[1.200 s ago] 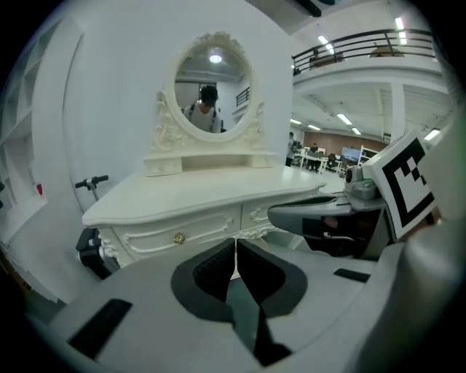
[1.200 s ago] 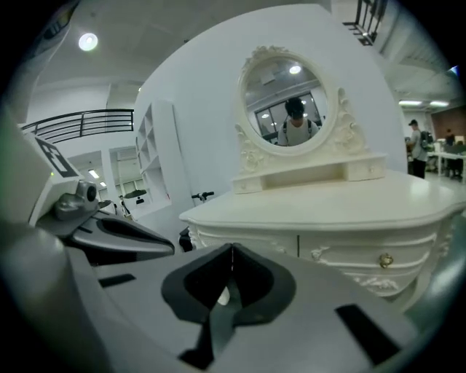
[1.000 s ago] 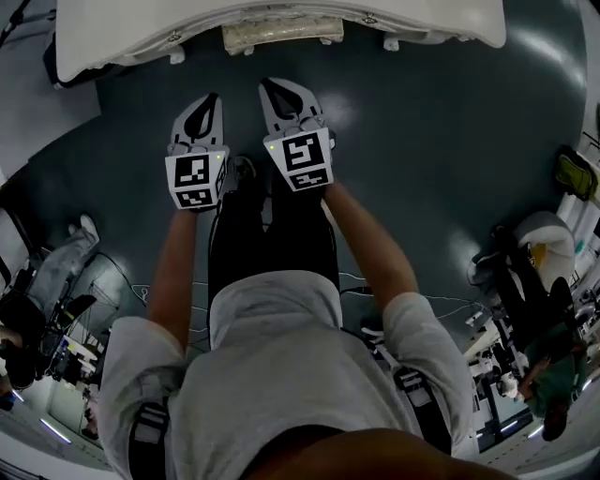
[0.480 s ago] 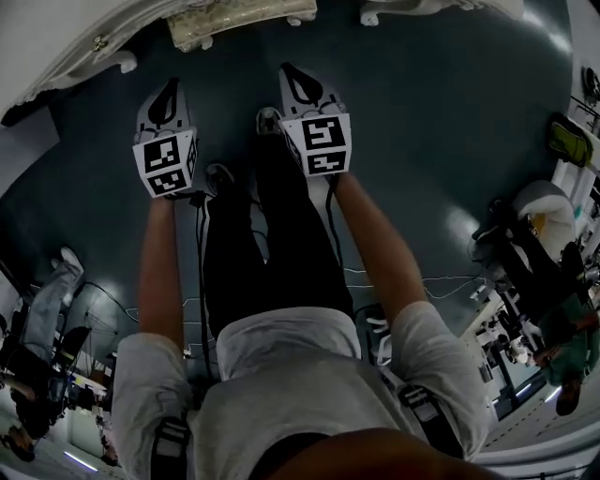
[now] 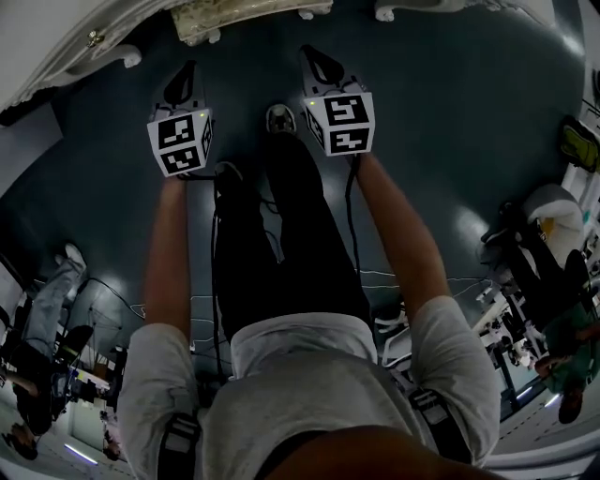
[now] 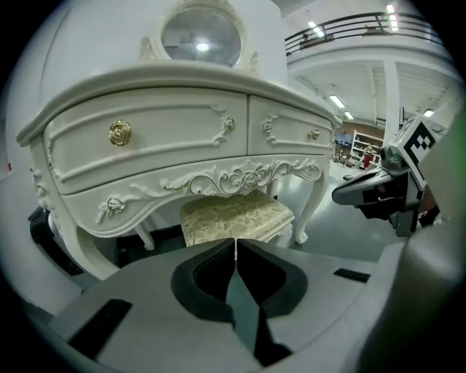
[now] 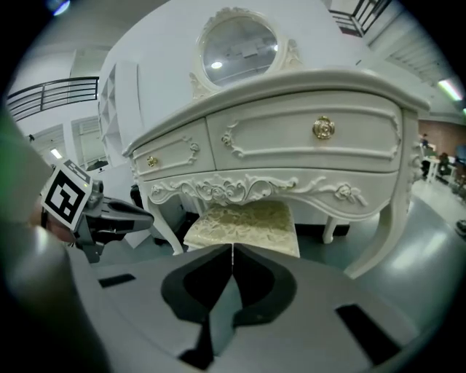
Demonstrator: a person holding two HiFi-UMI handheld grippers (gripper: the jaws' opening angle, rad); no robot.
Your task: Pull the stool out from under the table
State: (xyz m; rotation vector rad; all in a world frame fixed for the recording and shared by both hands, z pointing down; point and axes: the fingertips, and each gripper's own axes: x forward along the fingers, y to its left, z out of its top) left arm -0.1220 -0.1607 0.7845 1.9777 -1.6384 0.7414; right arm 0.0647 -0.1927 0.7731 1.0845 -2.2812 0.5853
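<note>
A stool with a cream patterned cushion point(image 6: 234, 217) point(image 7: 246, 221) point(image 5: 248, 16) stands tucked under an ornate white dressing table point(image 6: 182, 138) point(image 7: 291, 138) point(image 5: 56, 47). Both grippers hang in the air in front of it, apart from the stool, and point down towards it. My left gripper point(image 5: 186, 73) point(image 6: 235, 242) is shut with nothing in its jaws. My right gripper point(image 5: 317, 56) point(image 7: 232, 248) is shut and empty too. Each gripper shows in the other's view: the right gripper point(image 6: 378, 193), the left gripper point(image 7: 95, 211).
The table carries an oval mirror point(image 7: 240, 47) and drawers with gold knobs point(image 6: 120, 132). Its curved legs point(image 7: 378, 233) flank the stool. A dark glossy floor point(image 5: 450, 141) stretches around. People and equipment stand at the right edge point(image 5: 553, 281) and lower left point(image 5: 47, 328).
Both grippers have sunk lower in front of the table and spread a little apart. The head view has shifted, so the table and stool sit further up and left.
</note>
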